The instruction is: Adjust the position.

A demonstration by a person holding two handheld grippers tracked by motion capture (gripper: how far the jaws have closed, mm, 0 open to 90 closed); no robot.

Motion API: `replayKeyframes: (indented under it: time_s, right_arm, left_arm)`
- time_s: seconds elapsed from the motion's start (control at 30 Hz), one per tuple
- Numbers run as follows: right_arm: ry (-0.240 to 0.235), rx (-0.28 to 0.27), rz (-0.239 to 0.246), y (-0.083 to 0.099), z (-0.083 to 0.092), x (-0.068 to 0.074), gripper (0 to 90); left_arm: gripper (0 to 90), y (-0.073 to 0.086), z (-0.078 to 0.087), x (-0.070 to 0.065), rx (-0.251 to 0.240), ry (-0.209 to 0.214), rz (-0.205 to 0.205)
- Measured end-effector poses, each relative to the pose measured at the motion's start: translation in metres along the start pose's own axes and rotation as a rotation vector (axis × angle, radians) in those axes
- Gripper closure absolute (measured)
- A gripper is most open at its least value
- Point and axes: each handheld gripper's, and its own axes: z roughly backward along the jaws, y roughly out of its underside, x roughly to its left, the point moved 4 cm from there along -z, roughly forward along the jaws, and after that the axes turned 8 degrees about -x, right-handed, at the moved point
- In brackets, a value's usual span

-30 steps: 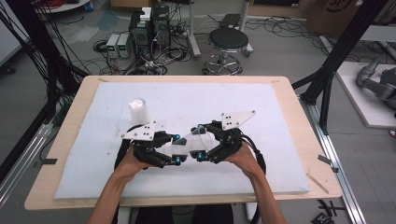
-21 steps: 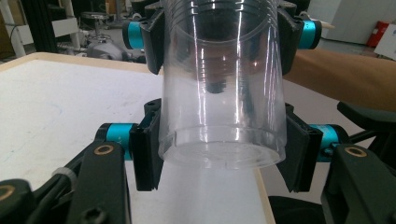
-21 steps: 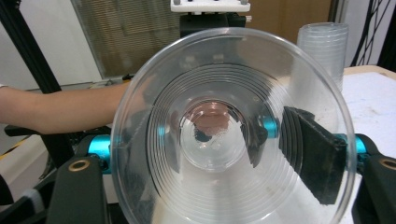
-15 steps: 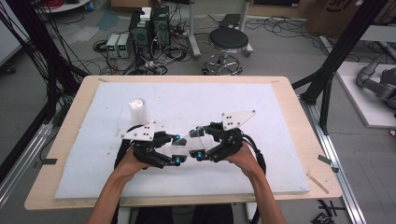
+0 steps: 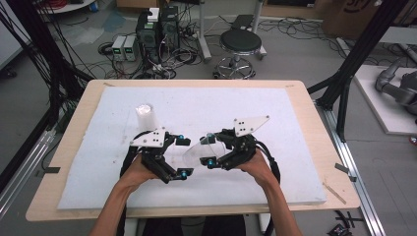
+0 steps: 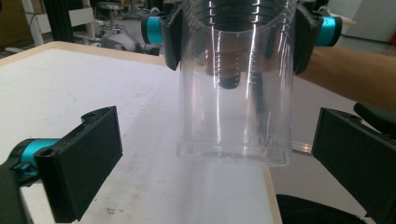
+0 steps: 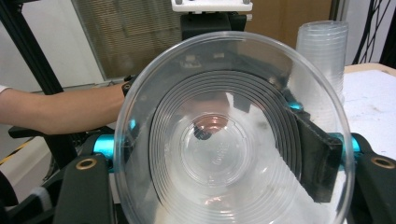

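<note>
A clear plastic cup [image 5: 199, 150] lies level above the white mat between the two grippers. My right gripper [image 5: 210, 150] is shut on it near the rim, and its jaws have just been closing on the cup. In the right gripper view the cup's mouth [image 7: 229, 135] faces the camera, with a black pad [image 7: 317, 154] pressed to its wall. My left gripper [image 5: 184, 156] has just been opening. Its jaws stand wide on either side of the cup's base [image 6: 233, 154] without touching it. An upside-down stack of clear cups [image 5: 145, 117] stands behind the left gripper.
The white foam mat [image 5: 275, 123] covers most of the wooden table [image 5: 314, 113]. Beyond the far edge are a stool [image 5: 240, 42], computer boxes [image 5: 157, 27] and floor cables. Black frame posts [image 5: 351, 73] stand at both sides.
The left gripper's jaws have spread apart and let go of the cup. The right gripper's jaws have closed onto the cup near its rim. Neither hand has shifted.
</note>
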Motion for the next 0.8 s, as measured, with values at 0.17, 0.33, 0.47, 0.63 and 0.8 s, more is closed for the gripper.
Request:
replayKeyframes:
  time_s: [0.17, 0.33, 0.47, 0.63, 0.8]
  right_arm:
    - [-0.002, -0.002, 0.003, 0.000, 0.001, 0.000, 31.7]
    - [0.015, -0.003, 0.003, -0.001, 0.002, -0.001, 31.9]
    - [0.030, 0.012, 0.007, -0.002, 0.002, -0.001, 32.0]
    - [0.081, 0.063, 0.021, -0.007, 0.005, -0.004, 32.0]
    - [0.154, 0.119, 0.004, -0.012, 0.007, -0.009, 31.9]
  left_arm:
    - [1.7, -0.001, 0.002, 0.000, 0.005, -0.010, 0.003]
    - [1.7, 0.000, 0.005, -0.003, 0.056, -0.036, -0.009]
    - [1.7, 0.003, 0.015, -0.007, 0.172, -0.110, -0.032]
    - [1.7, 0.012, 0.037, -0.013, 0.275, -0.203, -0.031]
    - [1.8, 0.024, 0.063, -0.013, 0.261, -0.273, 0.006]
